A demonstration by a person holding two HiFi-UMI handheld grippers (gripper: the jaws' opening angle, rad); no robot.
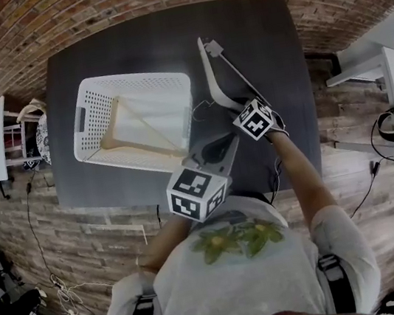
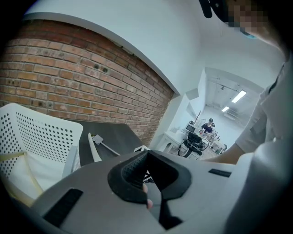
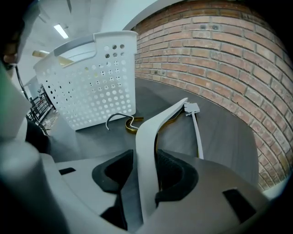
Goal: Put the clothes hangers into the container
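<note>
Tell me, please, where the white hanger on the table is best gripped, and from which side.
Grip the white hanger by its near shoulder arm, coming from the person's edge of the table: that broad band fits between the jaws, unlike the thin bar. The right hand-held gripper is shut on it there.

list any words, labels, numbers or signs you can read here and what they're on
No readable text in any view.
On the nearer marker cube and farther marker cube: black-and-white square codes, no letters.
On the shirt print: a green and yellow picture, no words visible.
On the white basket and white hanger: no label showing.
</note>
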